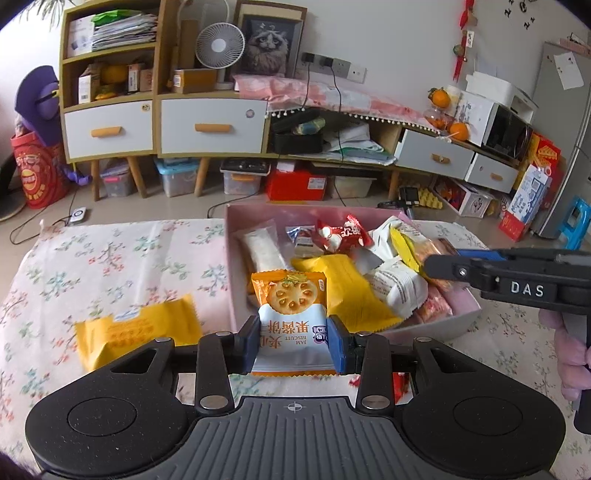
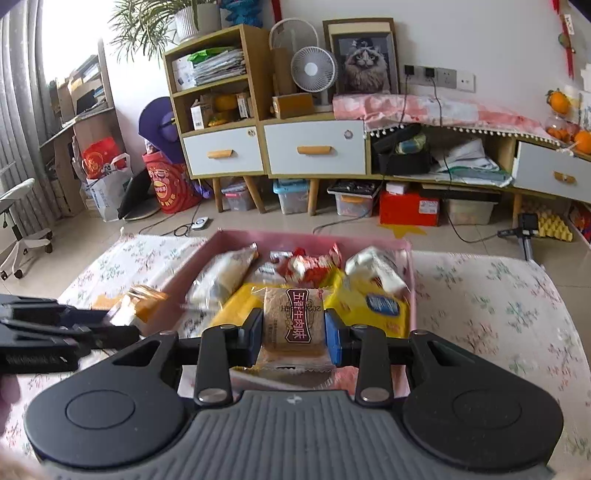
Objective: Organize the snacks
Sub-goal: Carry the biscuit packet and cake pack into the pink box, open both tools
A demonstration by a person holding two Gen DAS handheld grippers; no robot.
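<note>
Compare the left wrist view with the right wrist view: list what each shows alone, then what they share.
Only the left wrist view: the left gripper shut on a jam biscuit packet, a yellow packet lying on the floral cloth outside the box, and a microwave.

Only the right wrist view: the right gripper shut on a brown biscuit packet, a potted plant, and a white office chair.

Both: the pink box of snacks, the white fan, and the cat picture.
</note>
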